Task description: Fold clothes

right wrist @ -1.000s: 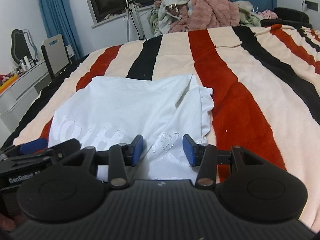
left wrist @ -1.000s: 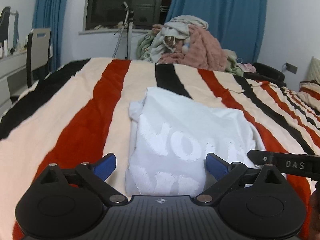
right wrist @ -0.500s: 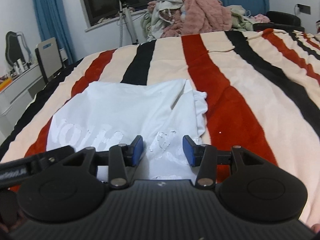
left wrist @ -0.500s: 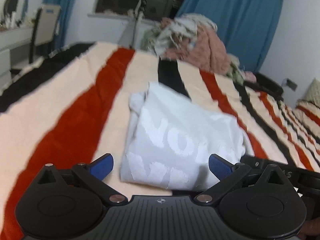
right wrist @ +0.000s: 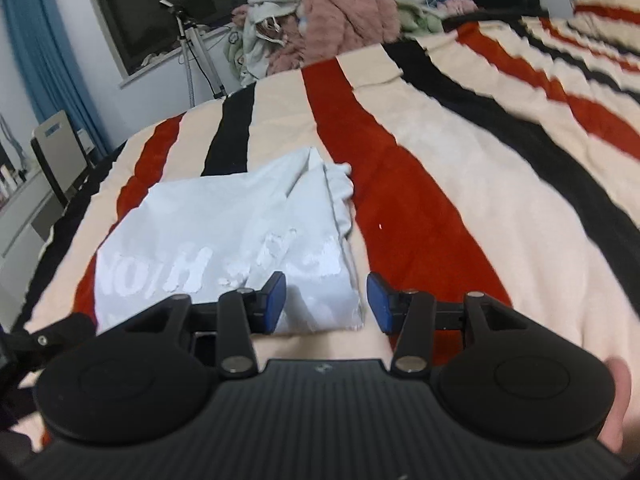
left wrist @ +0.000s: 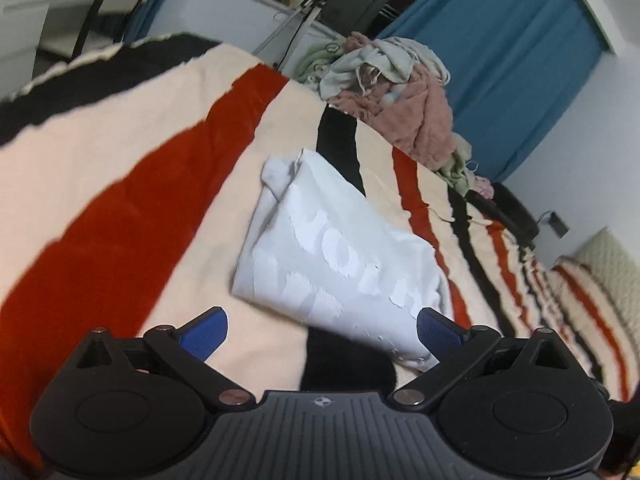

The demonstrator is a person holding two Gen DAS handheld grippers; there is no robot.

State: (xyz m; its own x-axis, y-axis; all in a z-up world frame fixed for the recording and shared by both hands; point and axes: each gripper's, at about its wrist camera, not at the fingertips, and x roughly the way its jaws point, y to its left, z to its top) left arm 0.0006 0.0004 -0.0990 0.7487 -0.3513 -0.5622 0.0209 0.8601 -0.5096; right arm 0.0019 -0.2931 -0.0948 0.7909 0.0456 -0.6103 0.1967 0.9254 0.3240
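A folded white T-shirt [left wrist: 340, 256] with white lettering lies flat on the striped bed blanket [left wrist: 120, 208]. My left gripper [left wrist: 322, 332] hovers over the shirt's near edge, open wide, with its blue pads [left wrist: 204, 330] clear of the cloth. In the right wrist view the shirt [right wrist: 224, 232] lies left of centre. My right gripper [right wrist: 326, 306] is open above the shirt's near right corner. The corner shows in the gap between its blue pads [right wrist: 276, 304], and neither pad presses on it. Part of the left gripper's black frame [right wrist: 40, 336] shows at the lower left.
A heap of unfolded clothes [left wrist: 400, 92] [right wrist: 320, 20] sits at the far end of the bed. A tripod [right wrist: 192, 48] and a chair [right wrist: 56, 152] stand beyond the bed's left side. A pillow [left wrist: 600, 264] lies at the right. Blue curtains [left wrist: 500, 60] hang behind.
Both grippers have drawn back and risen slightly from the shirt, and the left one has rolled so its view tilts. The shirt has stayed flat, and both grippers remain open.
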